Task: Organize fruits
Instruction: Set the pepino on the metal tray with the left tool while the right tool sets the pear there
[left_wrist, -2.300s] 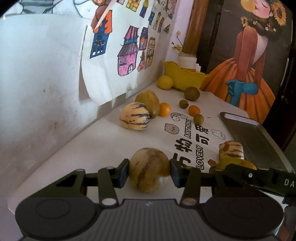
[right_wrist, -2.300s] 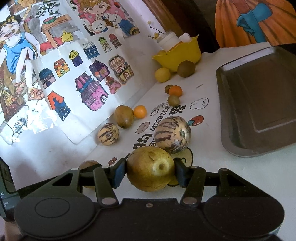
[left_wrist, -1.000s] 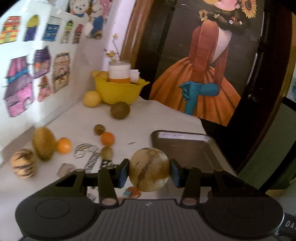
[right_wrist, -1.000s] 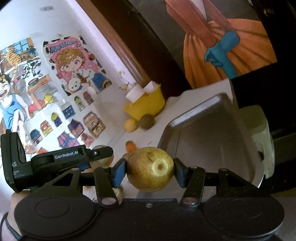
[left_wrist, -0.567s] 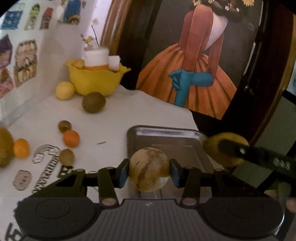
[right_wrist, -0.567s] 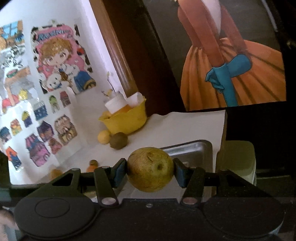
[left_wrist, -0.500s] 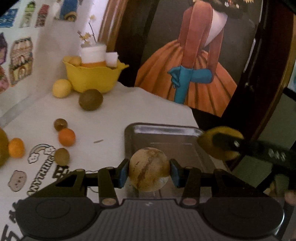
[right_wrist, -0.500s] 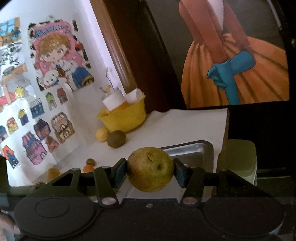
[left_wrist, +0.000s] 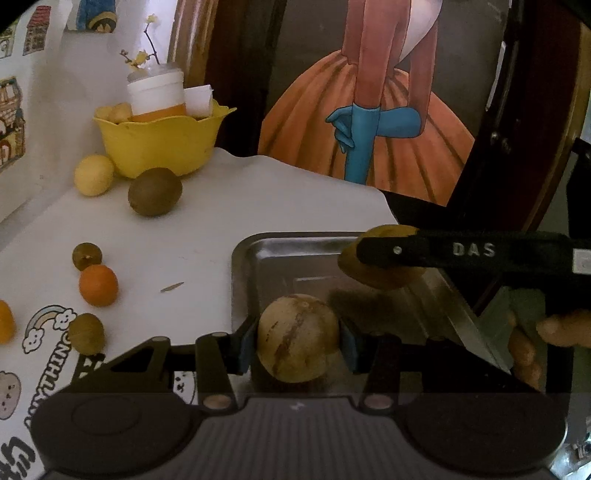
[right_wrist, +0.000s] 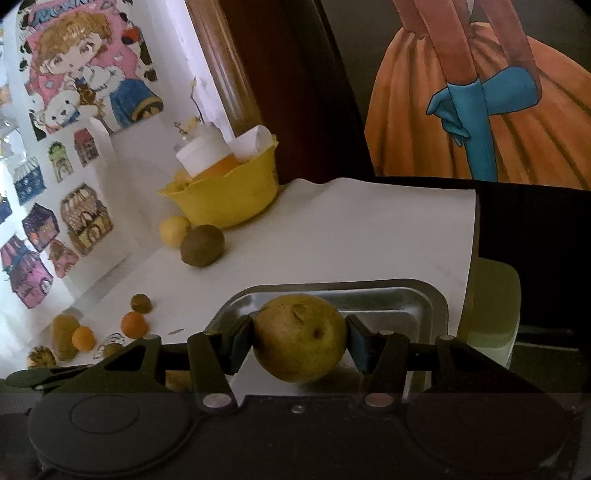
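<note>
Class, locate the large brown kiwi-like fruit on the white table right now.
In the left wrist view, the large brown kiwi-like fruit sits on the white table, far left, before the yellow bowl, beside a pale yellow round fruit.

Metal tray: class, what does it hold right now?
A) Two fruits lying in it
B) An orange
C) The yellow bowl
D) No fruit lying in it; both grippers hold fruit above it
D: the metal tray shows bare metal, the left gripper clamps a striped melon, and the right gripper clamps a pear.

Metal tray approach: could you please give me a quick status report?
Left gripper shut on striped melon; right gripper shut on yellow-green pear. Both over metal tray, which looks bare. Nothing in the way.
</note>
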